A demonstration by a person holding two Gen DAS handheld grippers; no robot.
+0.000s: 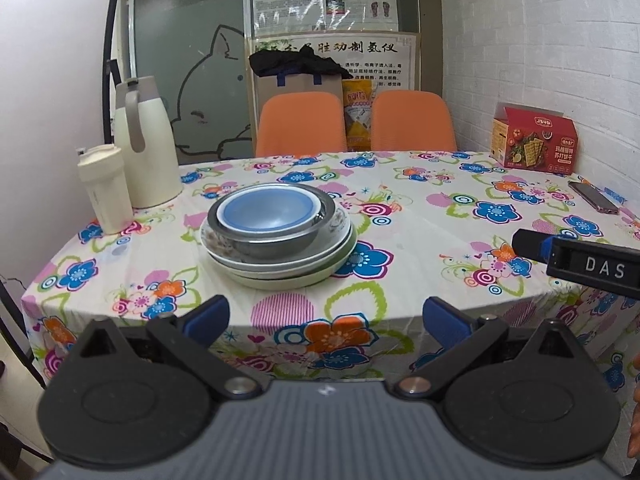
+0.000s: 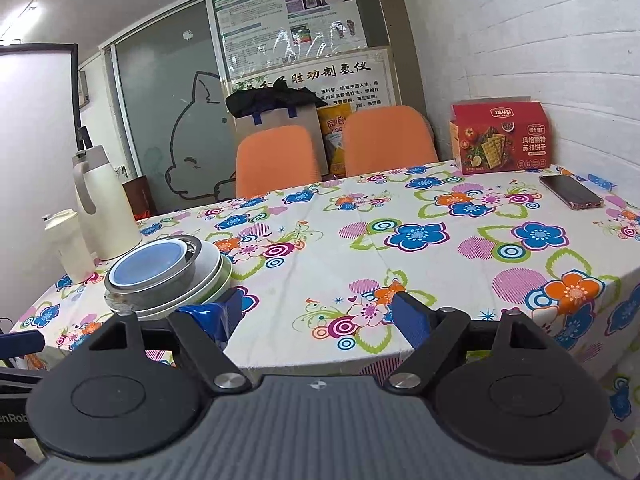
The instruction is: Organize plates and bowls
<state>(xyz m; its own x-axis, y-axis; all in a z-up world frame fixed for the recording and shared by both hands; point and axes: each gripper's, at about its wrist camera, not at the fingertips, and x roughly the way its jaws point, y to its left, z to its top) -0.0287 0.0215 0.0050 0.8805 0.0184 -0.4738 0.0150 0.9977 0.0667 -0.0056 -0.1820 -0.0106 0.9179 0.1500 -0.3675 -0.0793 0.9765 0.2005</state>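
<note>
One stack of dishes stands on the flowered tablecloth [image 1: 420, 240]: a blue bowl [image 1: 266, 211] inside a steel bowl [image 1: 280, 240], on white plates [image 1: 280, 270] with a green-rimmed plate at the bottom. My left gripper [image 1: 326, 318] is open, back at the table's near edge, apart from the stack. In the right wrist view the same blue bowl [image 2: 148, 264] and plates [image 2: 208, 276] sit at the left. My right gripper [image 2: 320, 316] is open and holds nothing, just right of the stack; it also shows in the left wrist view as the right gripper [image 1: 524, 242].
A cream thermos jug [image 1: 146, 140] and a cream tumbler [image 1: 106, 188] stand left of the stack. A red cracker box [image 1: 534, 140] and a phone [image 1: 596, 196] lie at the far right. Two orange chairs [image 1: 300, 124] stand behind the table.
</note>
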